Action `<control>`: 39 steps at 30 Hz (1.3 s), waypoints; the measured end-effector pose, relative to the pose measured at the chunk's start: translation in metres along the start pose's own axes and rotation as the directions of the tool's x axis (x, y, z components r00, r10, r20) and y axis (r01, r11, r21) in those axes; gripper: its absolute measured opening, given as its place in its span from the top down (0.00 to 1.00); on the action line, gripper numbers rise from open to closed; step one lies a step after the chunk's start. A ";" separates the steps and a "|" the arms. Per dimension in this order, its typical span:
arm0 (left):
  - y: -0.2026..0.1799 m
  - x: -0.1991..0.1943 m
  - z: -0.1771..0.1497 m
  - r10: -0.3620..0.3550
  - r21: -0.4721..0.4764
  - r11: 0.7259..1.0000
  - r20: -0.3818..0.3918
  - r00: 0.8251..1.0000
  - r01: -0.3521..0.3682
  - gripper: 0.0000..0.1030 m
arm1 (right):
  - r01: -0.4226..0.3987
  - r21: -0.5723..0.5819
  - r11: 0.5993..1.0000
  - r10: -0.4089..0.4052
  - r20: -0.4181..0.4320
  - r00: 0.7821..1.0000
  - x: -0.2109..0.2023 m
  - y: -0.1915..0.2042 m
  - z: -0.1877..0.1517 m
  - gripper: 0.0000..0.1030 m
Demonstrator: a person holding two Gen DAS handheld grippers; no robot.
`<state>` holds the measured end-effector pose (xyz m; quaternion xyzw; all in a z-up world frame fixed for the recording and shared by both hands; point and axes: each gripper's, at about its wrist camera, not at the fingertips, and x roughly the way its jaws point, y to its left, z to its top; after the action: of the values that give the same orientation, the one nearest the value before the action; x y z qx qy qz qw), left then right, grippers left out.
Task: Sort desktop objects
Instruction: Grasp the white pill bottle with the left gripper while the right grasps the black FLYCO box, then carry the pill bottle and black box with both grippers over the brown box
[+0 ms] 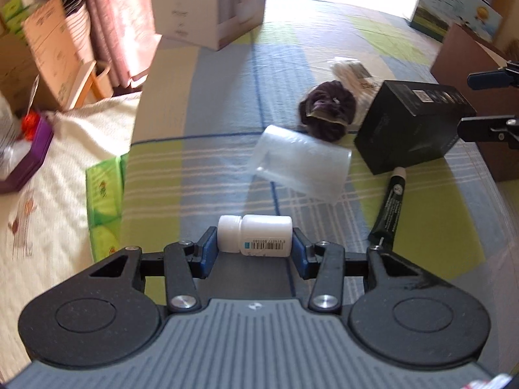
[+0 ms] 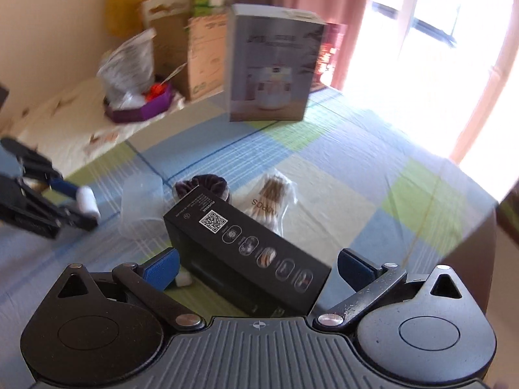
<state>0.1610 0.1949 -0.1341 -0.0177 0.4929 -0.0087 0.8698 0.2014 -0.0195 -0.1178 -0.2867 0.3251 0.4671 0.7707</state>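
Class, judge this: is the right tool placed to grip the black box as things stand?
Probably yes: the right tool stands open, its pads either side of the black box, with nothing between them.

A home, most likely a bedroom or living room: the tabletop (image 1: 207, 103) wears a blue-and-green checked cloth, pink curtains (image 2: 324, 3) hang beside a sunlit glass door (image 2: 421, 32), and a cream embroidered bedspread (image 1: 65, 162) carries cardboard boxes (image 1: 48, 48) and green tissue packs (image 1: 103, 194).
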 end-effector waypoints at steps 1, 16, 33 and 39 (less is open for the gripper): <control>0.001 -0.001 -0.001 0.005 -0.007 1.000 -0.001 1.000 -0.005 0.59 | -0.009 -0.033 0.999 0.009 -0.015 1.000 0.005 0.001 0.001 0.02; -0.007 -0.007 -0.007 0.029 -0.036 0.999 -0.021 0.999 -0.030 0.60 | -0.076 -0.095 0.993 0.060 -0.164 0.985 -0.010 0.000 -0.003 0.57; -0.036 -0.020 -0.026 -0.031 -0.038 0.999 -0.042 0.999 0.030 0.60 | 0.023 0.300 0.954 0.055 -0.249 0.967 -0.092 0.016 -0.069 0.60; -0.055 -0.027 -0.038 -0.057 -0.008 0.998 -0.044 0.997 0.057 0.60 | 0.028 0.352 0.936 0.057 -0.229 0.972 -0.101 0.026 -0.076 0.60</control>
<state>0.1145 0.1396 -0.1282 -0.0347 0.5114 -0.0322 0.8581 0.1245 -0.1201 -0.0912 -0.1948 0.4948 0.3695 0.7621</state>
